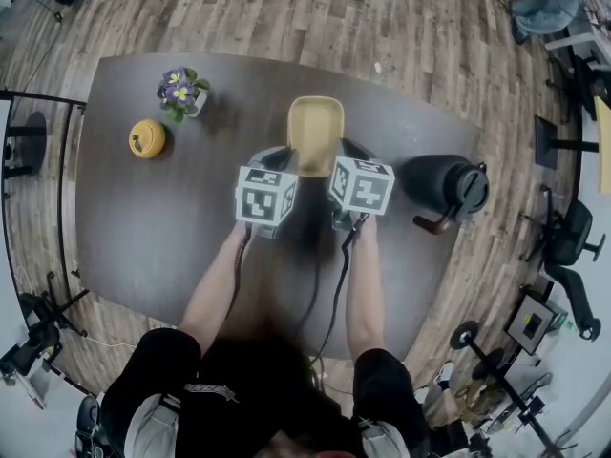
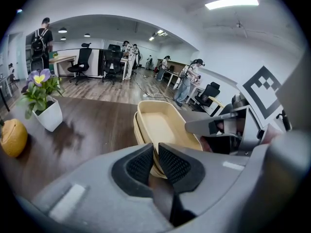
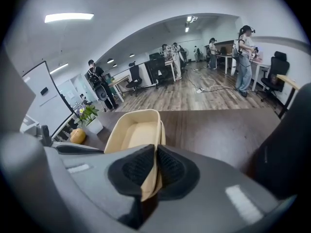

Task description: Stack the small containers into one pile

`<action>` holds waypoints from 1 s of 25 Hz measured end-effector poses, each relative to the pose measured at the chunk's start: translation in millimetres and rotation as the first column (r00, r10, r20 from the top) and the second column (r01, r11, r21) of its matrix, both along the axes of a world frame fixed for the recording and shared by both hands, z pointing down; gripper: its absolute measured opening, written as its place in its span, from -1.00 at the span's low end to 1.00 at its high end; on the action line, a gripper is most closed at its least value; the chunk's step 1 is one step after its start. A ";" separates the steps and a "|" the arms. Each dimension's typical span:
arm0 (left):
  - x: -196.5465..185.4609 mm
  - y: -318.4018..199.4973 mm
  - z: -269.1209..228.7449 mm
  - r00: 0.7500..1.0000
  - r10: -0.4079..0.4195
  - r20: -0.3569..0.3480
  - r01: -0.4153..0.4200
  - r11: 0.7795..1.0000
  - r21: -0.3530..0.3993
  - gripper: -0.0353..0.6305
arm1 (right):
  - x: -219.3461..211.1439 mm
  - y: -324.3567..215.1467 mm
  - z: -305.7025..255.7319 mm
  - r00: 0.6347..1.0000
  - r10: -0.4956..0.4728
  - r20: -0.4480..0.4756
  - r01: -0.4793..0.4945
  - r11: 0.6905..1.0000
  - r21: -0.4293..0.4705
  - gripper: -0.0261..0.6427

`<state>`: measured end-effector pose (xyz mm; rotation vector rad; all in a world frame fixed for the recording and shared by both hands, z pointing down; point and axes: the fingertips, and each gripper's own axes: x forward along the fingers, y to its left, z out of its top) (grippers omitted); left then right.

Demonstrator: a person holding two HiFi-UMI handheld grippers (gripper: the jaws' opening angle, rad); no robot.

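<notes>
I had my left gripper and right gripper each with fingers clamped on the nested containers' rim, one on either side, at the middle of the bench.

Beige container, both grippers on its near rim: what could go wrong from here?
1. Left gripper and right gripper pinch only the thin near rim of the beige container; the far end could dip or slip.
2. It looks offset over the lower container; uneven release may leave it crooked.
</notes>
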<state>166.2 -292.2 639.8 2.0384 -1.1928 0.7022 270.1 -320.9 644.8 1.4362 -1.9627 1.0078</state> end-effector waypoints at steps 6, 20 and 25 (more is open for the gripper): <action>-0.5 0.4 4.1 1.000 0.001 0.019 -0.001 1.000 0.009 -0.75 | 2.0 -0.2 4.0 1.000 0.010 0.007 -0.010 1.000 0.005 -0.86; 4.5 3.5 -14.8 0.999 -0.006 -0.031 0.008 0.998 0.066 0.01 | -2.2 6.3 -19.4 1.000 0.004 0.008 -0.004 0.994 0.111 -0.17; 0.9 10.9 -41.2 0.999 -0.002 -0.036 0.006 0.995 0.104 0.01 | -1.4 16.1 -48.0 1.000 0.006 0.004 -0.006 0.988 0.152 -0.17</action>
